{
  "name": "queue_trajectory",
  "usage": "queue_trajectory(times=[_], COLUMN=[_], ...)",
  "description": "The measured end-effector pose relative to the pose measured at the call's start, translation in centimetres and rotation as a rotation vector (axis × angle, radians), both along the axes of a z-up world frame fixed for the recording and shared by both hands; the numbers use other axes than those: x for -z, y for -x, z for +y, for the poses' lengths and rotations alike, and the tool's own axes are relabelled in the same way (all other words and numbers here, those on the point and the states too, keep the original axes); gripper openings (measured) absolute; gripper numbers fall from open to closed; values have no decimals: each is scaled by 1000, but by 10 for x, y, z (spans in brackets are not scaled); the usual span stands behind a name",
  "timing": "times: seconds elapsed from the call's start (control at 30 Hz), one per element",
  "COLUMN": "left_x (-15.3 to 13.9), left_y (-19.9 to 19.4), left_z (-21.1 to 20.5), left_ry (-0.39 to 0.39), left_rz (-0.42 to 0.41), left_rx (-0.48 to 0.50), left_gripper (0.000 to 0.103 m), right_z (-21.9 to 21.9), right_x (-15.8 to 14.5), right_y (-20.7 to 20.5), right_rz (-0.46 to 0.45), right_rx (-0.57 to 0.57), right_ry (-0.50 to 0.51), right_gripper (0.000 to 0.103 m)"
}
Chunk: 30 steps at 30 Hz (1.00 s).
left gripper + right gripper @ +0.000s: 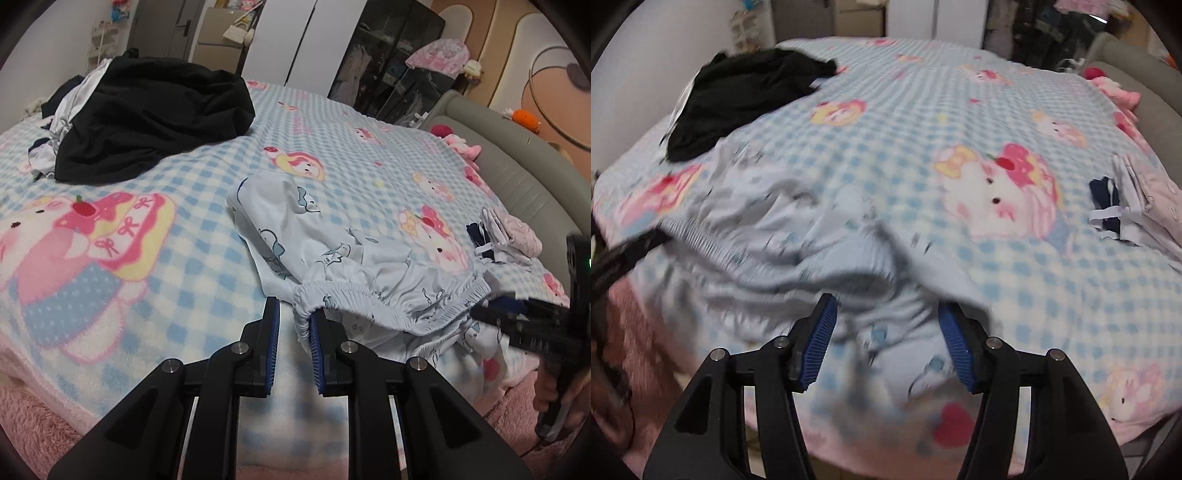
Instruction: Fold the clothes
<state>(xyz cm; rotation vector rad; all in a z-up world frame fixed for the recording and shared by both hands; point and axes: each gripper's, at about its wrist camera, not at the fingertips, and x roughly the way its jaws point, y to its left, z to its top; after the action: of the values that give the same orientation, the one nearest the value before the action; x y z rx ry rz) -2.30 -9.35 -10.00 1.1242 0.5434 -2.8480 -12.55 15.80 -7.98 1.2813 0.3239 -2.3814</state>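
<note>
Pale blue cartoon-print shorts [332, 251] lie on the checked bed blanket [192, 177] — my left claw [294, 325] and right claw [886, 314] both gape, gripping nothing.

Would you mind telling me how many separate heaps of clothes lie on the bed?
3: a dark heap far left, pale blue shorts at the near edge, a small folded stack at right. Each heap may hide more garments.
</note>
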Motion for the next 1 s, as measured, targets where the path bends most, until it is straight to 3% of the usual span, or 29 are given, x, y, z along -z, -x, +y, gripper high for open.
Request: queue_trajectory(times=[0.1,0.23,0.27,0.53,0.67,0.77,0.8,0.87,1.0], left_x=[1,1,1,6,-4,-14,-14,-12,-1], left_y=[1,1,2,3,-1,-2,0,7,32], left_z=[-1,-2,-2,-6,-6,-6,-5,-1,8], left_ry=[-6,-19,-16,-19,-55,-104,-100,-53,18], left_rz=[-1,8,4,-14,28,68,62,33,-66], left_rx=[0,2,-2,-23,5,45,49,47,98], left_gripper=[18,18,18,18,18,19,20,25,26], right_z=[-8,-18,-21,-19,-12,-14,-17,-21,-22], right_x=[-5,-11,-13,-20,-36,-48,-48,-40,-11], right_y=[0,-1,-1,-14,-27,-36,-37,-31,0], right_rz=[-6,-13,-15,-49,-53,-64,-52,-33,-63], right_rx=[-37,-87,-100,-113,-115,-184,-197,-185,-107], right_ry=[18,42,48,45,40,85,92,67,29], right_gripper=[53,21,20,20,21,23,26,52,53])
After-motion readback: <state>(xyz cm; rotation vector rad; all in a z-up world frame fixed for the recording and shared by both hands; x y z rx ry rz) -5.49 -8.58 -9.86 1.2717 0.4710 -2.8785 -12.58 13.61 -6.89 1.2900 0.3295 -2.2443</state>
